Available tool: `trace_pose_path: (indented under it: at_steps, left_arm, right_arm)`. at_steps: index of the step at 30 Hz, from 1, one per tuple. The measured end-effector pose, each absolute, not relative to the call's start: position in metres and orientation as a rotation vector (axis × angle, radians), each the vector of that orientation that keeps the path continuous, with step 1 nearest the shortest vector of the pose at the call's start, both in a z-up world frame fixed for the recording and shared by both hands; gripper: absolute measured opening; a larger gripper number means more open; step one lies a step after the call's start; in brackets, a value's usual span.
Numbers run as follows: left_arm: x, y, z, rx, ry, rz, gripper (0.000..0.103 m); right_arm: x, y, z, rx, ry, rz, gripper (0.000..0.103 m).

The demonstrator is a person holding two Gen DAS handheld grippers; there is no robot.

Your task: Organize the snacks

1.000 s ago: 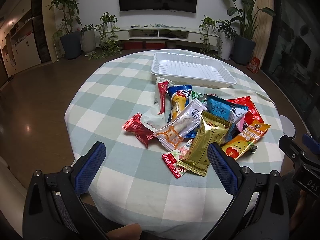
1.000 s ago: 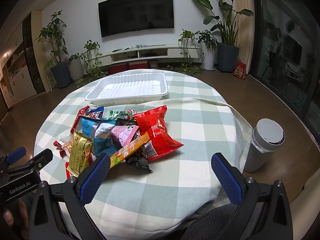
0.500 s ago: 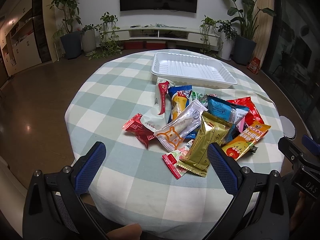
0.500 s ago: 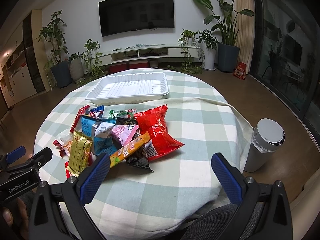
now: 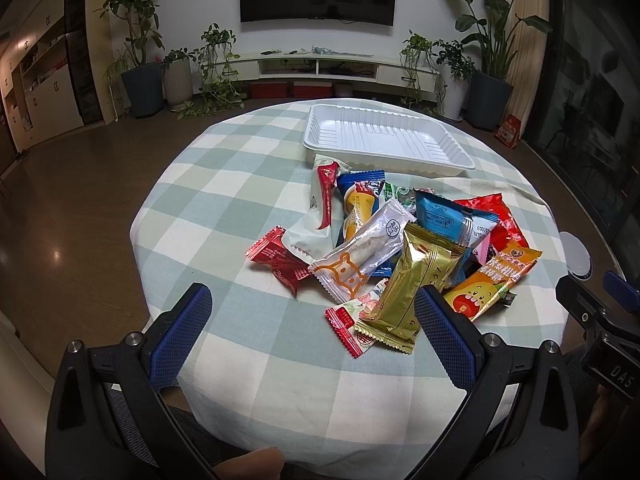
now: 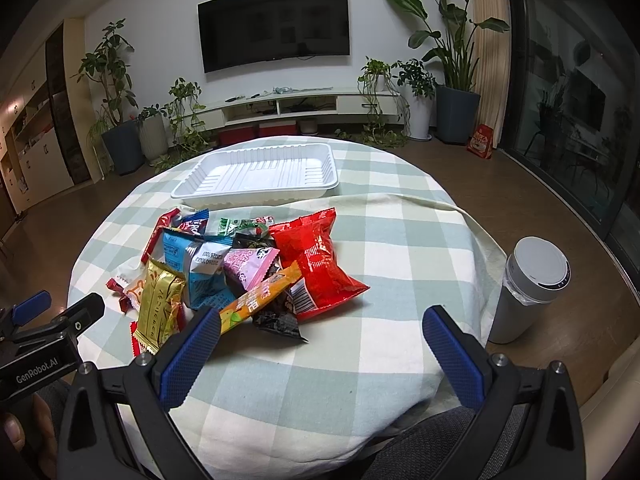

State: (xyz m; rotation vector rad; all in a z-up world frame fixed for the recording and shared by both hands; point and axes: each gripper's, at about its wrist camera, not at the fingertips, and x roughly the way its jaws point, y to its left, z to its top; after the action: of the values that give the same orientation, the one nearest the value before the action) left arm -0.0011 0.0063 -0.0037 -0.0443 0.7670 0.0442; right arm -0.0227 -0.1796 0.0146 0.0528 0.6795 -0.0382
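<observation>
While we hold both grippers at the near edge of the round table with its green-and-white checked cloth, the heap of wrapped snacks lies at the middle of the cloth, just near of the white ribbed plastic tray. That tray sits at the far side, its long axis running left to right, with nothing in it.

Our left gripper hangs over the near rim with its jaws spread wide and nothing between them. Its right blue pad overlaps the near end of the gold foil packet, whose long axis runs near to far, tilted right at the far end. Beside it on the right, the orange packet with a cartoon face points the same way.

Our right gripper is likewise released — empty, low over the cloth. A white lidded tumbler stands off the table's right edge.

Against the frames a second ago, nothing has shifted — snacks, tray and both grippers sit as they were.
</observation>
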Motion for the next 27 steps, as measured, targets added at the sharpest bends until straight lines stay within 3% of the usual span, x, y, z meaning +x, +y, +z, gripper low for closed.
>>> trace_pose_path:
  at_steps: [27]
  left_arm:
    - [0.0, 0.0102, -0.0075, -0.056, 0.776, 0.04, 0.102]
  right_arm:
    - [-0.0225, -0.1815, 0.0148, 0.053, 0.681, -0.038, 0.103]
